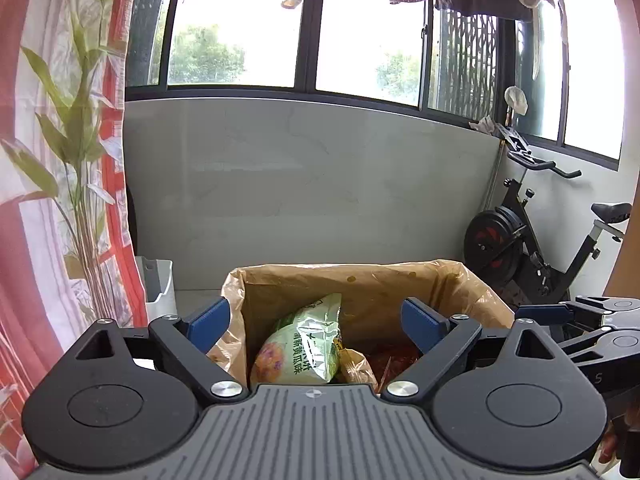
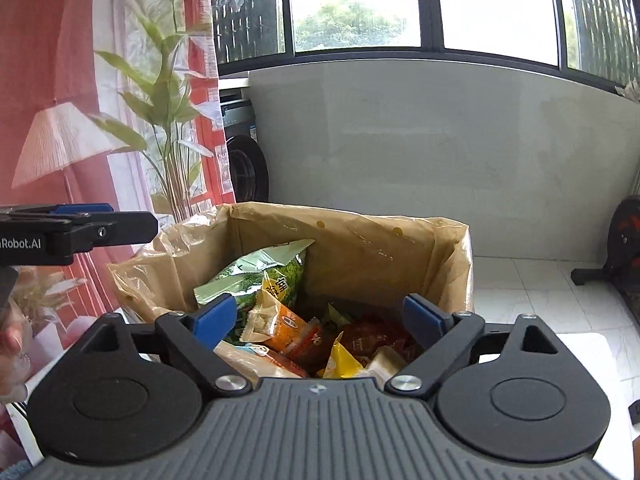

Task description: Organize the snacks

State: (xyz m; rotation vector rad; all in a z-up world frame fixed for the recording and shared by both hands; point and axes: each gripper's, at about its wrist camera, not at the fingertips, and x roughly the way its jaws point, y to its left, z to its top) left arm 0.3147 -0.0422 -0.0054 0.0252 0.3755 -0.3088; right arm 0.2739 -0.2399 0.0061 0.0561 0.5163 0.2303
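Observation:
A box lined with a tan plastic bag (image 1: 360, 280) (image 2: 360, 236) stands in front of both grippers. A green snack packet (image 1: 304, 344) (image 2: 260, 276) leans upright inside it. Around that packet lie several smaller orange, red and yellow snack packets (image 2: 304, 336). My left gripper (image 1: 318, 320) is open above the box's near side, nothing between its blue pads. My right gripper (image 2: 320, 316) is open too, over the heap of packets, its pads apart from them. The right gripper's side shows at the right edge of the left wrist view, and the left gripper's side at the left edge of the right wrist view.
A grey low wall (image 1: 300, 184) under dark-framed windows stands behind the box. A potted plant (image 2: 168, 112) and a red-and-white curtain (image 1: 24, 240) are on the left. An exercise bike (image 1: 532, 240) stands at the right. A white container (image 1: 160, 284) sits left of the box.

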